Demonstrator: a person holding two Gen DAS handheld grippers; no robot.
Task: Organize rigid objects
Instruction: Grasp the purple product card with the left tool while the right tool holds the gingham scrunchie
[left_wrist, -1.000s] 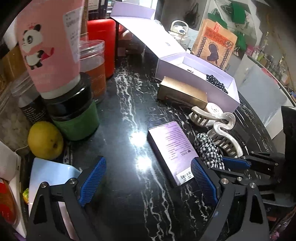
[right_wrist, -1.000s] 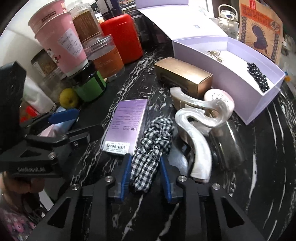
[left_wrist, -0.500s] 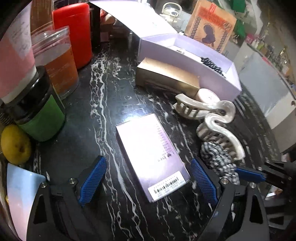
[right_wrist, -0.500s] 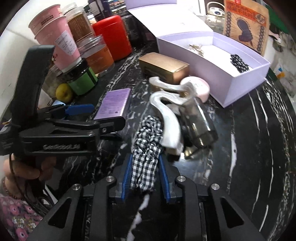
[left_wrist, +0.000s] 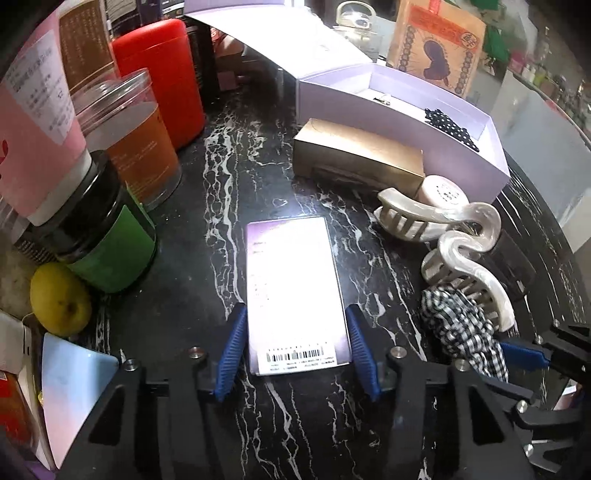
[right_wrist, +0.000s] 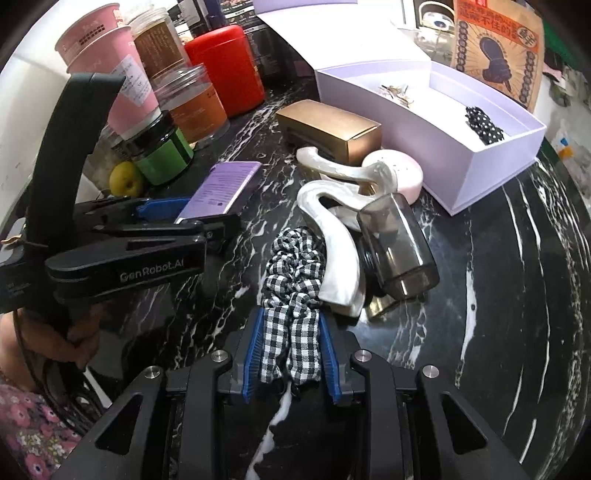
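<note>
**Left jaws closing on the purple box, right jaws pinching the scrunchie**

I see a crowded black marble counter (left_wrist: 221, 177). On my left stand a pink paper cup (left_wrist: 33, 122) on a green-labelled jar (left_wrist: 107, 243), one clear jar with orange label (left_wrist: 136, 147) and a red canister (left_wrist: 162, 74), with a yellow fruit (left_wrist: 59, 299) in front of them. Behind, an open lilac gift box (left_wrist: 443, 147) holds a dotted scrunchie (left_wrist: 448, 127) and some small metal clips (right_wrist: 397, 90). A gold box (left_wrist: 358, 158) lies just before it, and a pink round case (left_wrist: 443, 192) touches its near end.

The left gripper (left_wrist: 295, 347) points steeply down. Its jaws are closing, and the flat purple box (left_wrist: 295, 288) lies on the counter between the blue pads (left_wrist: 232, 347); the pads are at its long edges, barcode end towards me.

The right gripper (right_wrist: 290, 354) also points down, and its fingers are pressed on the checked scrunchie (right_wrist: 291, 280), which lies against a claw clip.

Between both grippers and the gift box I count two pearl claw clips (left_wrist: 458, 243), hooked one into the other, and one smoky cap (right_wrist: 397, 247) leaning on them. In the right view a hand (right_wrist: 70, 332) holds the left gripper's handle.
</note>
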